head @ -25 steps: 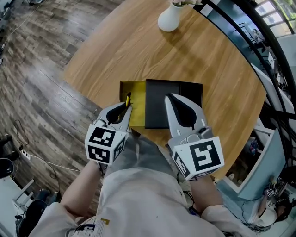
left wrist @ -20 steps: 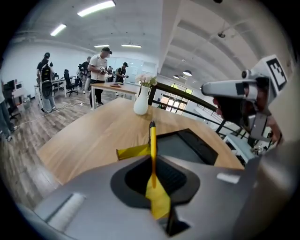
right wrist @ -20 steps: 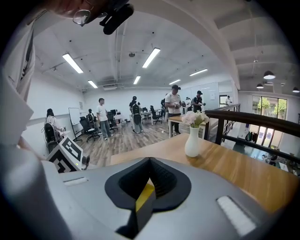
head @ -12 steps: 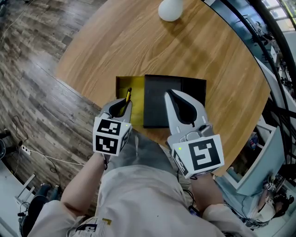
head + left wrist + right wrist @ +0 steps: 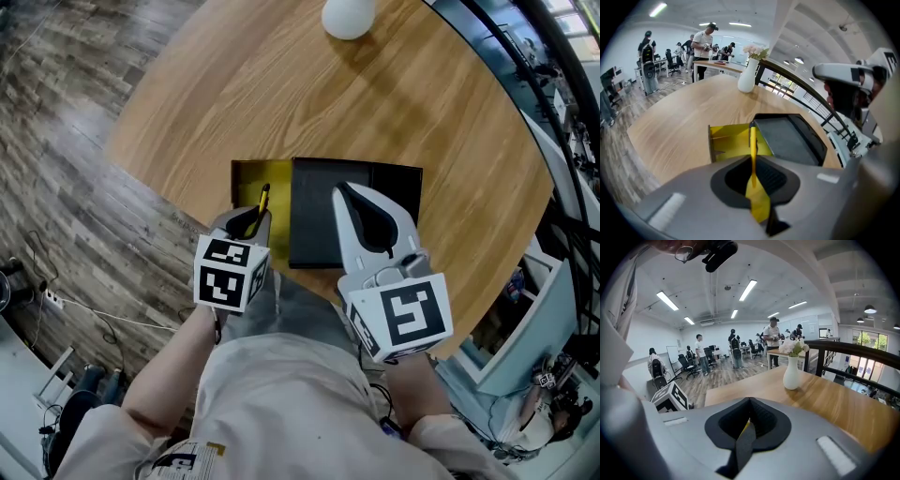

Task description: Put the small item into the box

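Head view: vs 1 s ago, the left gripper (image 5: 253, 217) has crept a bit right and far. Its jaws pinch the small item (image 5: 263, 197), a thin yellow stick whose tip now hangs over the near-right part of the yellow box (image 5: 244, 180). The right gripper (image 5: 349, 194) has hardly shifted and hovers over the black tray (image 5: 314, 220) touching the box's right side. So the item looks lined up but not released, and the drop is left to do. The round wood counter (image 5: 281, 84) carries a white vase (image 5: 348, 17) at the far edge, w/ plank floor (image 5: 56, 187) on the left.

Left gripper view: jaws narrow, clamped on the item (image 5: 753, 154), w/ the box (image 5: 726, 140) beyond and just below its tip. People (image 5: 704, 44) stand at far desks.

Right gripper view: jaws (image 5: 745, 437) together and nothing clearly held. Open office w/ ceiling strip lights; railing (image 5: 853, 350) on the right.
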Demonstrator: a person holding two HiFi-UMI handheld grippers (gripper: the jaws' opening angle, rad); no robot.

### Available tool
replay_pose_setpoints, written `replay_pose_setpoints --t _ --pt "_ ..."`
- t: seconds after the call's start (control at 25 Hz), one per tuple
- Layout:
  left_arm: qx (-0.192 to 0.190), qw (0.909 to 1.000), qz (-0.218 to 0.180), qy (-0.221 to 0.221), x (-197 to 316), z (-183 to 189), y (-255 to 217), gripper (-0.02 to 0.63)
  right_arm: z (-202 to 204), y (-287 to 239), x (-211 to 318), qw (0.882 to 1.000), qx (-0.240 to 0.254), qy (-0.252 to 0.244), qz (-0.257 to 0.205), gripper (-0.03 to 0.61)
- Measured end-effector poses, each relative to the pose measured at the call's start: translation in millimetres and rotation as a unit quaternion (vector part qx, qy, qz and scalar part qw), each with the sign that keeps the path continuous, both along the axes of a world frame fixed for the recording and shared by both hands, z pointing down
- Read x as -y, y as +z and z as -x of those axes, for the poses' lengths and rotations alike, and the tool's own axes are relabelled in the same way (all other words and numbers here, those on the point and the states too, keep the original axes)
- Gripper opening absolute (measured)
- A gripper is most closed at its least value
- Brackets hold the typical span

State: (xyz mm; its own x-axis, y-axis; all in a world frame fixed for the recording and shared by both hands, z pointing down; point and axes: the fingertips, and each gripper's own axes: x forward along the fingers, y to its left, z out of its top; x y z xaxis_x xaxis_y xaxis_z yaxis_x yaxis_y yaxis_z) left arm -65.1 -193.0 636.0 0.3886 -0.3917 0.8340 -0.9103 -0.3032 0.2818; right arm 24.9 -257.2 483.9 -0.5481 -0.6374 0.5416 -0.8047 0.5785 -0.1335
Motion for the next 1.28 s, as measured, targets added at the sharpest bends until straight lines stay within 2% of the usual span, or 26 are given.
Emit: replay_pose_setpoints --t 0.16,0.56,0.88,1.12,1.28 --pt "0.001 0.9997 0.024 -0.006 -4 -6 12 0.025 0 4 5 1.0 0.003 -0.001 0.005 -0.001" --pt "0.013 0.9986 0.05 -0.003 3 -11 28 0.026 -2 17 7 1.0 0.002 -0.014 0.022 0.0" --pt "0.048 0.9963 0.063 0.034 -1 -12 35 0.034 -4 15 12 1.0 0.007 -0.012 0.021 -0.001" --pt "0.091 0.9903 0.065 0.083 -1 -9 38 0.031 -1 12 14 1.0 0.015 -0.013 0.02 0.0" --pt "0.102 0.9877 0.072 0.095 -4 -10 43 0.032 -3 14 13 1.0 0.019 -0.013 0.021 0.0"
